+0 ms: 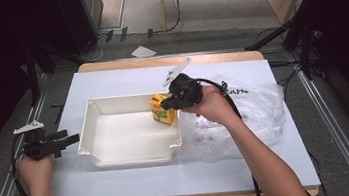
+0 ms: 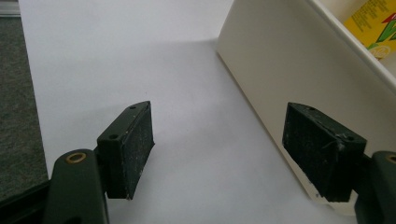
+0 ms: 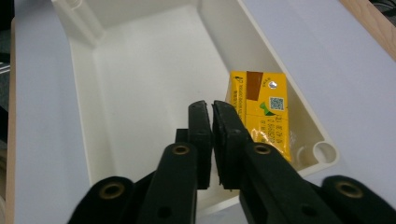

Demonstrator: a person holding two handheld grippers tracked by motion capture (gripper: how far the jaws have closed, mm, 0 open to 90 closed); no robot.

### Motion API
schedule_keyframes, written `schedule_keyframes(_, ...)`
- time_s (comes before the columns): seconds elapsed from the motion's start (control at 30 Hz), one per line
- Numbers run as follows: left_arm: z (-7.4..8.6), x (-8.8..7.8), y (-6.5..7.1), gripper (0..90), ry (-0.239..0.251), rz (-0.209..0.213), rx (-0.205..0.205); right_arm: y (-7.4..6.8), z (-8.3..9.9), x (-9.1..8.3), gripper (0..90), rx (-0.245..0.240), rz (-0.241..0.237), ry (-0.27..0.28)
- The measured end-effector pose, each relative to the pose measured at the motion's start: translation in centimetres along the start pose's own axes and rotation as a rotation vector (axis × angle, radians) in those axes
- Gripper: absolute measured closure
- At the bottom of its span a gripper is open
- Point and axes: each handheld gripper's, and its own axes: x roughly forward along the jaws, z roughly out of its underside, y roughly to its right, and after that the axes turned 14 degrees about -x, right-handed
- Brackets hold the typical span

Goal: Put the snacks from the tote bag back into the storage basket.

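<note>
With its jaws pressed together and empty, the right gripper (image 3: 212,109) is hovering beside the yellow carton (image 3: 262,119) in the white bin (image 3: 84,88), needing a clean lift away.

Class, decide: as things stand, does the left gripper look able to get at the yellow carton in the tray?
Probably not directly: the left gripper sits outside the tray's left wall, and the yellow carton lies at the far right end.

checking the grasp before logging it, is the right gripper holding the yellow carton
No, the right gripper has its jaws shut on nothing above the white bin, while the yellow carton lies apart beside them in the bin's corner.
</note>
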Motion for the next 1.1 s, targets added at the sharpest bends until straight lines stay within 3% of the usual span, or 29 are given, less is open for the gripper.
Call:
schedule_keyframes(0.23, -0.1, 0.1, -0.1, 26.0, 0.009, 0.008, -0.009, 0.1, 0.7, 0.9, 90.0, -0.001, -0.028, -0.032)
schedule_keyframes(0.5, -0.3, 0.3, -0.2, 26.1, 0.019, 0.017, -0.019, 0.5, 1.8, 2.4, 90.0, 0.038, -0.061, -0.082)
schedule_keyframes(1.1, -0.3, 0.3, -0.3, 26.2, 0.018, 0.020, -0.021, 0.9, 2.4, 3.3, 90.0, 0.046, -0.066, -0.096)
